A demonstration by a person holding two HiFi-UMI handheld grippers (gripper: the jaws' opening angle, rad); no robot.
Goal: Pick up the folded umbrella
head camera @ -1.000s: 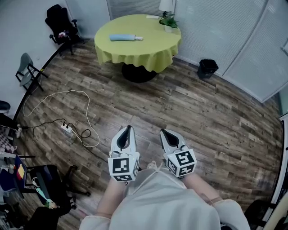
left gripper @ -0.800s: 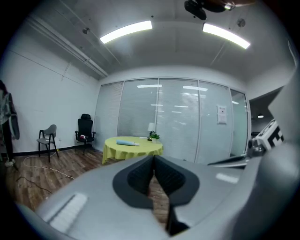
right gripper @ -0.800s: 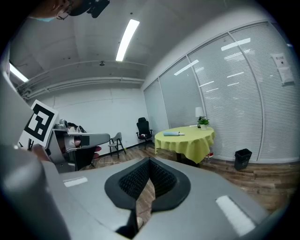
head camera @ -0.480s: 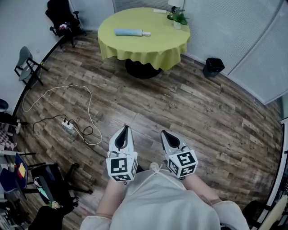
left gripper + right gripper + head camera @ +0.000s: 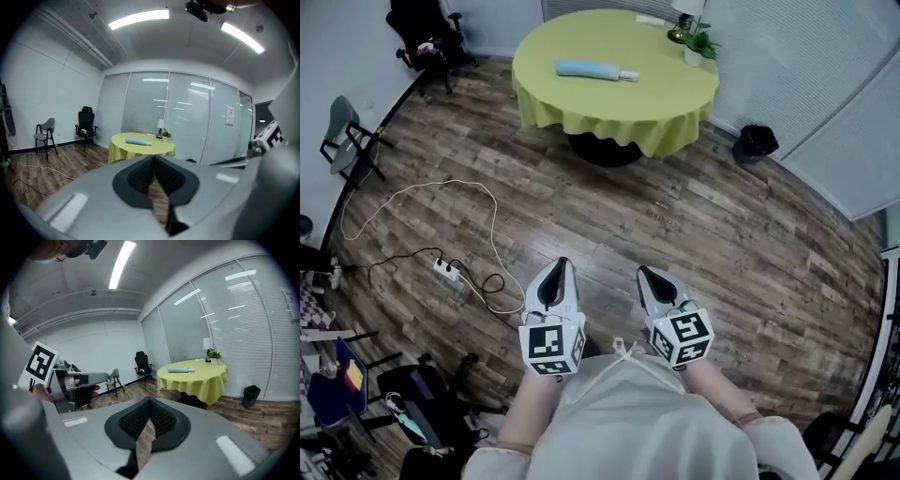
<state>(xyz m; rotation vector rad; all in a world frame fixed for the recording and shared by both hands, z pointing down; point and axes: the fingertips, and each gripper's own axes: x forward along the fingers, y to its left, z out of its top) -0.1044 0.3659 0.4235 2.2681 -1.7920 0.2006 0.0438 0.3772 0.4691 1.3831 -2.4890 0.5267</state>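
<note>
Umbrella (image 5: 591, 70) one, tongs (image 5: 562, 263) (image 5: 642, 272) two

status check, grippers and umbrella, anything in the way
Left gripper and right gripper both shut, empty. Light blue folded umbrella lying on round yellow-clothed table, far ahead. White cable off left, out of line.

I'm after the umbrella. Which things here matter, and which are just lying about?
Job: folded umbrella; round table under it; left gripper and right gripper, both shut and empty.
Lying about: potted plant; black bin; power strip; office chair; grey chair.
</note>
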